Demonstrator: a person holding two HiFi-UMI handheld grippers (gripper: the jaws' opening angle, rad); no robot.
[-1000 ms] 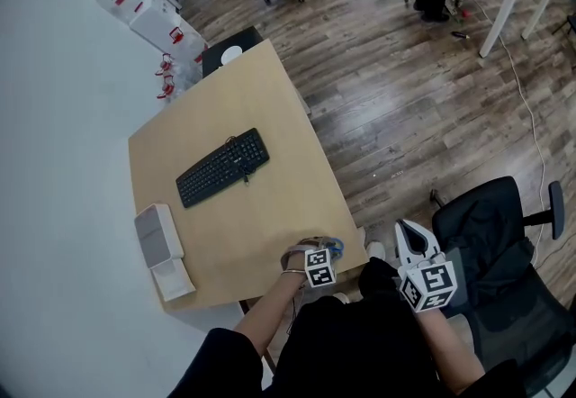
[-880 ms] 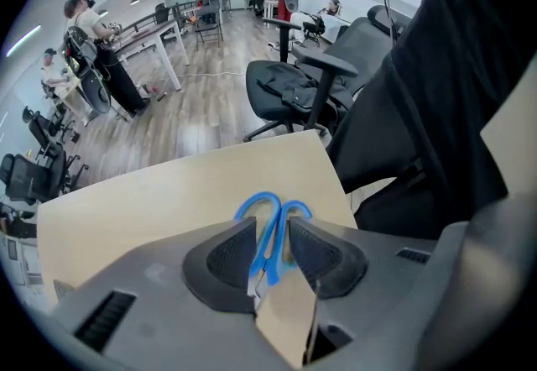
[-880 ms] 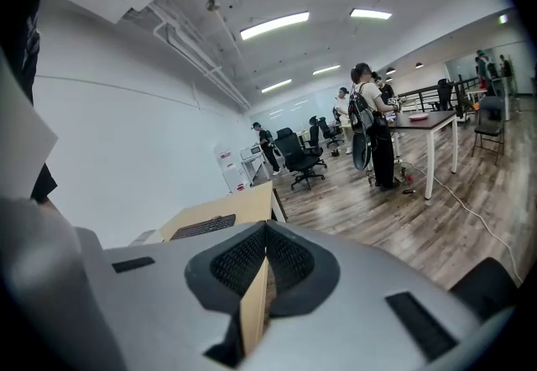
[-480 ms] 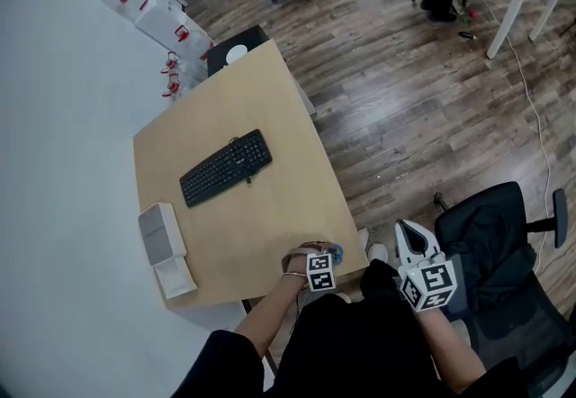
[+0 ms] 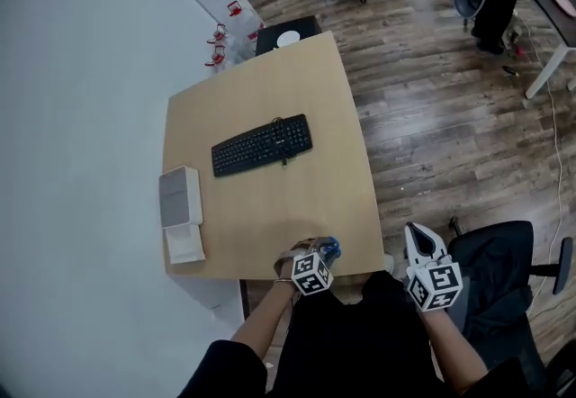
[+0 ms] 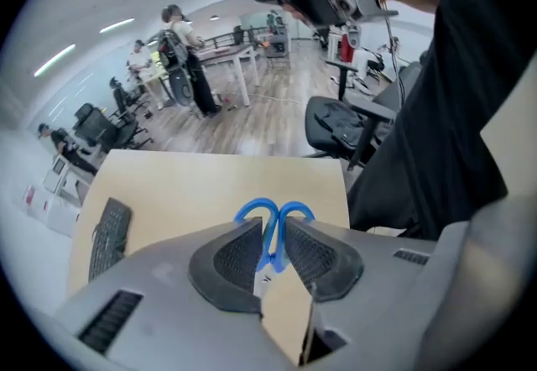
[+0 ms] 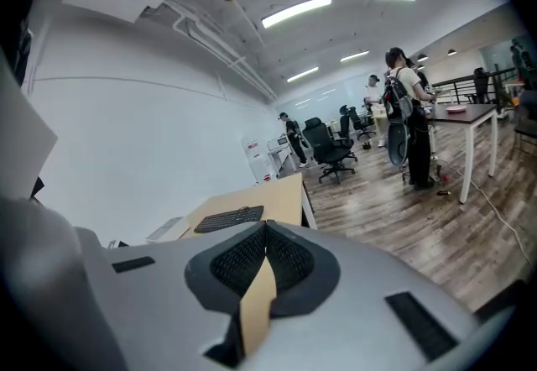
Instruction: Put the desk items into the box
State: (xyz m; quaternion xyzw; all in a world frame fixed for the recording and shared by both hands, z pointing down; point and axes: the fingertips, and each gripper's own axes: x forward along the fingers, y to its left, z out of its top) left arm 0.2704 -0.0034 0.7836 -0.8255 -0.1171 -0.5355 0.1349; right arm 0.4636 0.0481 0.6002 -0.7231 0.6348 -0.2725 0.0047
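Our left gripper (image 6: 272,220) is clamped on the scissors (image 6: 270,243) at the near edge of the table (image 5: 270,207). The pads press just behind the blue handle loops, which stick out past the jaw tips. The scissors' long axis therefore runs along the jaws, handles pointing away from us. From there the white box (image 5: 179,196) lies to the left, at the table's left edge, with a flatter white piece (image 5: 185,246) just beside it; we cannot tell whether the box is open. The keyboard (image 5: 262,145) lies farther out. Our right gripper (image 7: 266,227), jaws together and empty, hangs off the table's right side, so the left is nearer the box.
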